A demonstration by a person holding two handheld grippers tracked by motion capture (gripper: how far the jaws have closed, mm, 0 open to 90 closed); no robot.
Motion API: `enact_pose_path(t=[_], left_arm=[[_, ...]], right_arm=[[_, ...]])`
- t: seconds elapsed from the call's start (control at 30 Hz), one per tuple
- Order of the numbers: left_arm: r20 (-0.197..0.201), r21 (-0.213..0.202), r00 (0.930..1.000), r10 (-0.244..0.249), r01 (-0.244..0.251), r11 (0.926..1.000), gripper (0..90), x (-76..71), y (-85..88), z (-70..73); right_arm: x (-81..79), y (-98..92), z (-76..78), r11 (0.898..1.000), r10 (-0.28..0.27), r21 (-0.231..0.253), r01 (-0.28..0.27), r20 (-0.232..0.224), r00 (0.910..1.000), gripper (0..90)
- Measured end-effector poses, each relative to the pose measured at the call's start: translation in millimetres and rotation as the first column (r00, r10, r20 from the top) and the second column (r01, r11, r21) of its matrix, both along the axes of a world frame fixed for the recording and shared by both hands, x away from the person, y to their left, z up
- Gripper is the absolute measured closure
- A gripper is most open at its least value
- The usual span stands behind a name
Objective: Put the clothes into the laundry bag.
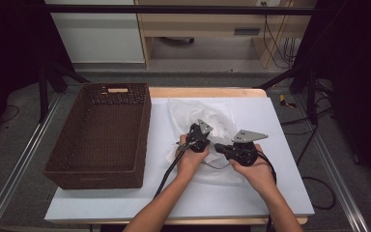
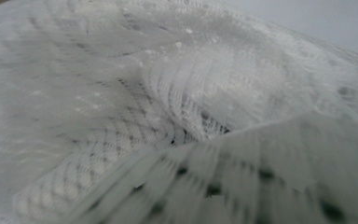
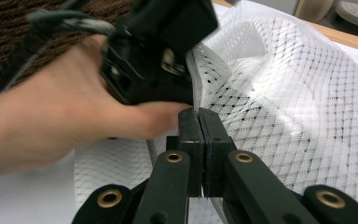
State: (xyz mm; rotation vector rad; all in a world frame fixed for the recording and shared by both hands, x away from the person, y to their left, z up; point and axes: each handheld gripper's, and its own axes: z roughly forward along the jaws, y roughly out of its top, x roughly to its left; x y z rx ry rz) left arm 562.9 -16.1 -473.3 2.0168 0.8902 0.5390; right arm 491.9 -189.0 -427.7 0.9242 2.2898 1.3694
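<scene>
White mesh laundry bag [image 1: 200, 126] lies crumpled on a pale blue-white table mat [image 1: 280, 193], just right of a dark brown woven basket [image 1: 104, 137]. Both hand-held grippers meet at the bag's near edge. The right gripper [image 3: 199, 122] has its black jaws pressed together on a fold or seam of the mesh. The left gripper [image 1: 189, 143] is buried in netting, apparently clamped on it too. This looks like opening or spreading the bag; next, the hands likely need to draw apart without tearing it.

White mesh laundry bag [image 1: 200, 121], crumpled on the white tabletop [image 1: 280, 193]
</scene>
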Motion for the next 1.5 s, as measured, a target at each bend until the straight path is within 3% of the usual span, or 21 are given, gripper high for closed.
enact_pose_path(t=[0.47, 0.63, 0.9, 1.13, 1.27, 1.5], left_arm=[[0.029, 0.009, 0.9989, -0.037, 0.036, 0.9993, 89.9, -50.9, 43.1, 20.6], [0.042, -0.014, 0.9986, -0.033, 0.034, 0.9993, 89.8, -63.9, 61.1, 34.5], [0.107, -0.013, 0.9942, 0.009, -0.008, 0.9999, 74.1, -71.2, 76.8, 47.5], [0.117, 0.073, 0.9931, -0.012, 0.003, 0.9974, 54.4, -74.3, 79.8, 40.9], [0.140, 0.119, 0.9897, -0.027, 0.011, 0.9928, 51.7, -75.4, 77.9, 38.3], [0.113, 0.156, 0.9932, -0.031, 0.013, 0.9877, 54.1, -59.2, 71.9, 31.1]], right_arm=[[-2.6, 0.0, 1.6, 1.000, 0.001, -0.020, -0.001, 0.022, 0.9998, 89.4], [-2.8, -0.6, 1.5, 1.000, 0.001, -0.023, -0.001, 0.024, 0.9997, 89.4], [-4.4, -1.8, 3.2, 1.000, -0.002, -0.015, 0.002, 0.031, 0.9995, 89.4], [-3.7, -3.6, 3.7, 1.000, -0.003, -0.007, 0.003, 0.030, 0.9995, 89.4], [-3.4, -3.7, 3.9, 1.000, -0.002, -0.007, 0.002, 0.030, 0.9995, 89.4], [-3.7, -5.5, 4.2, 1.000, -0.001, -0.004, 0.001, 0.030, 0.9996, 89.3]])
